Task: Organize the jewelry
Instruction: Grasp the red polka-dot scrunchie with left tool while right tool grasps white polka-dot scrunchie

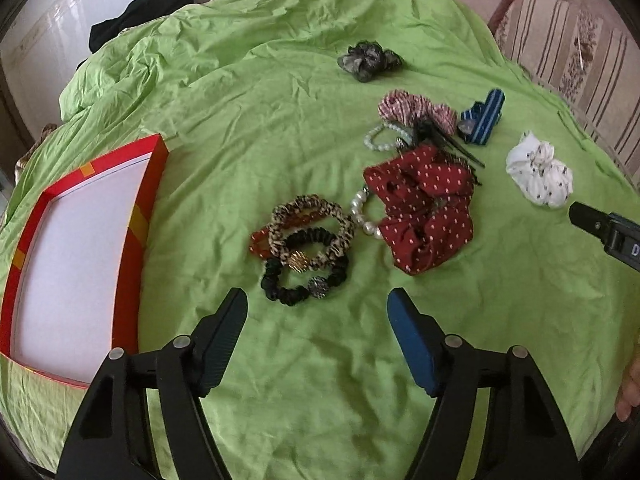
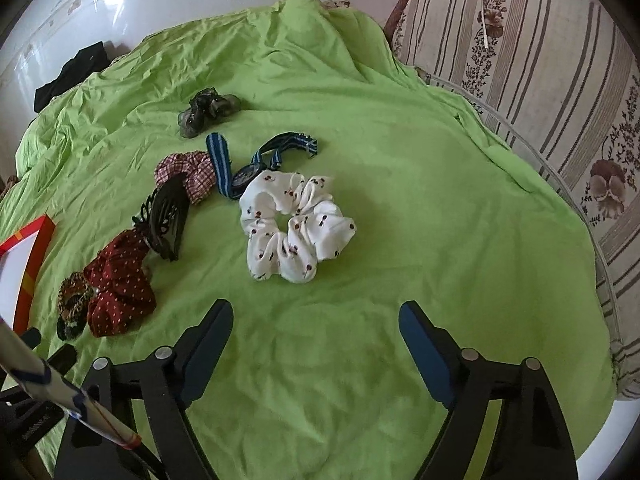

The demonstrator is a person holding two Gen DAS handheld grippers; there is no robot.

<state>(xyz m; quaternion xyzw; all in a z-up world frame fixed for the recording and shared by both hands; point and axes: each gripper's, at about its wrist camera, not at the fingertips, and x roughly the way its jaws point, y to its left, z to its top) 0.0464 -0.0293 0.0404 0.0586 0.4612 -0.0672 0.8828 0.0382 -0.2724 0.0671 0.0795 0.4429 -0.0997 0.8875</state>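
Note:
On the green sheet (image 1: 280, 120) lies a pile of hair ties: a black scrunchie with beads (image 1: 304, 280), a leopard-print one (image 1: 312, 224) and an orange band (image 1: 260, 242). My left gripper (image 1: 316, 304) stands open just short of them, nothing between its fingers. To their right lie a pearl bracelet (image 1: 366, 216) and a dark red dotted scrunchie (image 1: 428, 208). A white flowered scrunchie (image 2: 296, 228) lies ahead of my right gripper (image 2: 316, 312), which is open and empty. A shallow red box with a white floor (image 1: 80, 248) sits at the left.
Farther back lie a checked scrunchie (image 2: 188, 174), a black hair claw (image 2: 166, 216), a blue striped watch (image 2: 240, 168), a pale bead bracelet (image 1: 380, 140) and a grey-green scrunchie (image 1: 368, 60). A striped floral cushion (image 2: 540, 100) borders the right. Black cloth (image 1: 140, 12) lies at the far left.

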